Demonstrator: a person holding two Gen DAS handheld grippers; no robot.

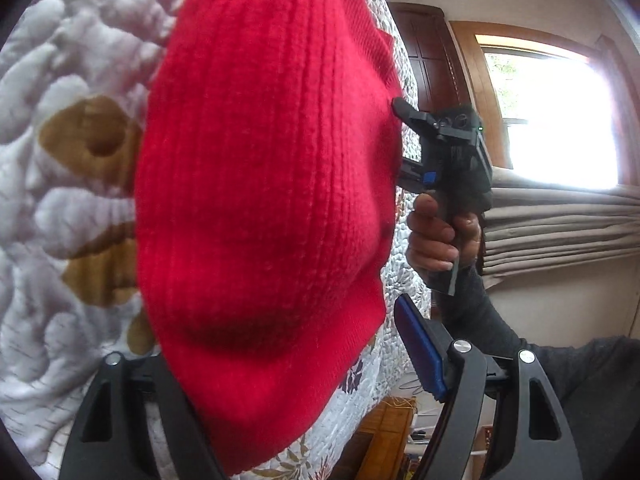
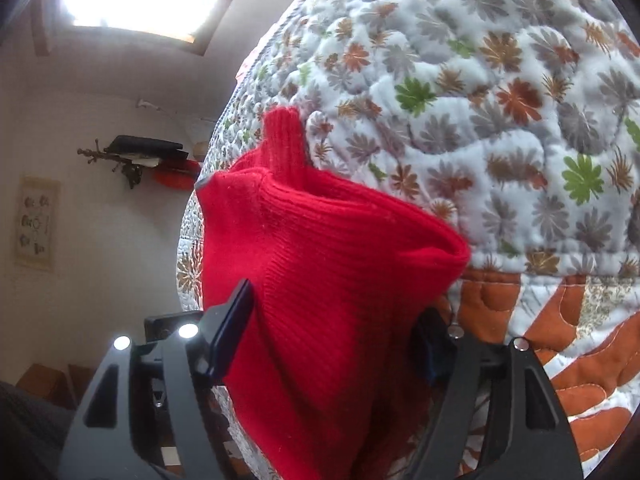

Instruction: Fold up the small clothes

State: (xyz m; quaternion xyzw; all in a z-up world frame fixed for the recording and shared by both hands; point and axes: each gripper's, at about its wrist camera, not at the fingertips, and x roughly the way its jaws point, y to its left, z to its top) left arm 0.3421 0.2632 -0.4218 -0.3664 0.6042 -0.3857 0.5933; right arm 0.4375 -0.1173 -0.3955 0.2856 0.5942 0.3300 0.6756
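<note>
Holding, left side: left hand-held gripper [image 1: 288, 360] with its jaws wide. Its blue pad [image 1: 420, 352] stands bare and just clear of the cloth, while the other finger is hidden behind it.
Task item: red knit garment [image 1: 260, 180], lifted off the bed and hanging in front of the flowered quilt [image 1: 60, 220], stretched between the two tools.
Holding, right side: right hand-held gripper [image 1: 400, 140], held by a hand [image 1: 436, 236], meets the garment's right edge. Cloth fills the space between its fingers, but I cannot tell whether they press it.
Step in hand: judged to be spreading the garment in the air before laying it down to fold.
Doing it well: take hold of two matching corners, keep the top edge level and taut, then lower the garment flat on the quilt so no bunching is folded in.
Left view only: both tools at once, the hand, and a bright window [image 1: 560, 120].
Right view only: a narrow ribbed part [image 2: 282, 140] sticking up, the cloth bunched in deep folds, and a wall shelf [image 2: 148, 148].
</note>
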